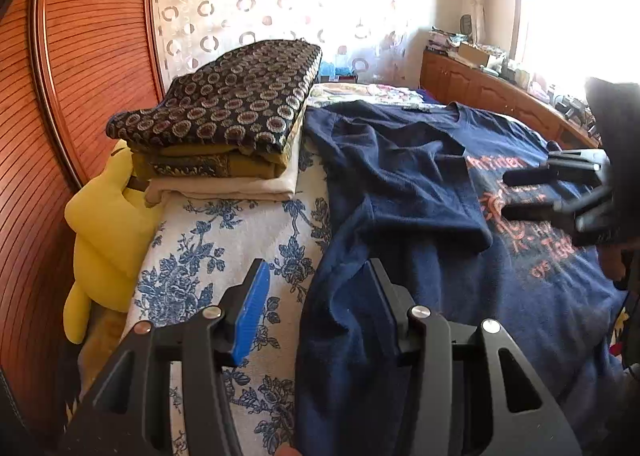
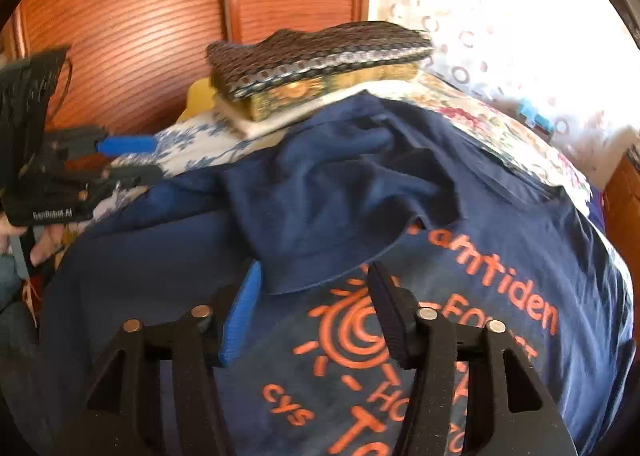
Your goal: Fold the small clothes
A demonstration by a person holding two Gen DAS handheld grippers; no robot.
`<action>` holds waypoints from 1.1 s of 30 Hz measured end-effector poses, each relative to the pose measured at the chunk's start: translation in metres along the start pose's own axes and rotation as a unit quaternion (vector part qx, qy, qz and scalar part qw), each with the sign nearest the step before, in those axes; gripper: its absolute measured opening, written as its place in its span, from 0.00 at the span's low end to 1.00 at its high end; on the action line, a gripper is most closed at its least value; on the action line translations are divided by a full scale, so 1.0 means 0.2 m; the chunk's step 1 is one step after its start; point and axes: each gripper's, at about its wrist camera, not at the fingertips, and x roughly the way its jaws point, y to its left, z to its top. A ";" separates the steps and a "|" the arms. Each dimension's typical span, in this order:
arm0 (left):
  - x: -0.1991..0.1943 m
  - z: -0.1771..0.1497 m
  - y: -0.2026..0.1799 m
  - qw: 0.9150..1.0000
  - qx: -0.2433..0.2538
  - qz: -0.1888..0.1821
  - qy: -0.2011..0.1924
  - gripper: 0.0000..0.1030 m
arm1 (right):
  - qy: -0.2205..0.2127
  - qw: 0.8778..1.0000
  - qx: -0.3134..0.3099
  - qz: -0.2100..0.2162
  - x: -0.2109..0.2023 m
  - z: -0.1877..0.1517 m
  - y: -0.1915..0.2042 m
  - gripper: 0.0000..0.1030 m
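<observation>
A navy T-shirt [image 1: 440, 191] with orange print lies spread on the bed, one sleeve folded inward over its chest [image 2: 320, 207]. My left gripper [image 1: 316, 276] is open and empty, just above the shirt's left edge. My right gripper [image 2: 312, 284] is open and empty, hovering over the orange print near the folded sleeve's hem. The right gripper also shows at the right of the left wrist view [image 1: 520, 195], and the left gripper shows at the left of the right wrist view [image 2: 132, 159].
A stack of folded patterned cloths [image 1: 224, 115] sits on the bed's far left. A yellow plush [image 1: 104, 223] lies beside the wooden wardrobe [image 1: 80, 75]. The blue floral bedsheet [image 1: 224, 248] shows left of the shirt. A cluttered wooden cabinet [image 1: 500, 91] runs along the window.
</observation>
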 end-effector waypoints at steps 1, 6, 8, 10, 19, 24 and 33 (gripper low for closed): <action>0.01 0.00 0.00 1.000 -0.001 0.000 0.003 0.46 | -0.002 1.000 0.014 -0.002 0.00 0.00 -0.04 0.55; 0.06 -0.01 0.01 1.000 -0.003 0.002 0.014 0.46 | -0.011 0.996 0.078 -0.034 0.06 0.07 -0.26 0.55; 0.08 -0.01 0.01 1.000 -0.002 0.002 0.020 0.46 | -0.013 0.993 0.109 -0.040 0.10 0.10 -0.36 0.55; 0.10 -0.02 0.01 1.000 0.000 0.001 0.025 0.46 | -0.014 0.990 0.130 -0.047 0.15 0.14 -0.43 0.53; 0.15 -0.03 0.02 1.000 -0.001 -0.005 0.030 0.48 | 0.019 0.990 0.127 -0.059 0.27 0.18 -0.50 0.06; 0.15 -0.04 0.02 1.000 -0.001 -0.006 0.025 0.49 | 0.006 0.990 0.119 -0.079 0.18 0.18 -0.52 0.02; 0.15 -0.04 0.03 1.000 0.000 -0.006 0.024 0.49 | 0.007 0.987 0.125 -0.104 0.13 0.16 -0.54 0.45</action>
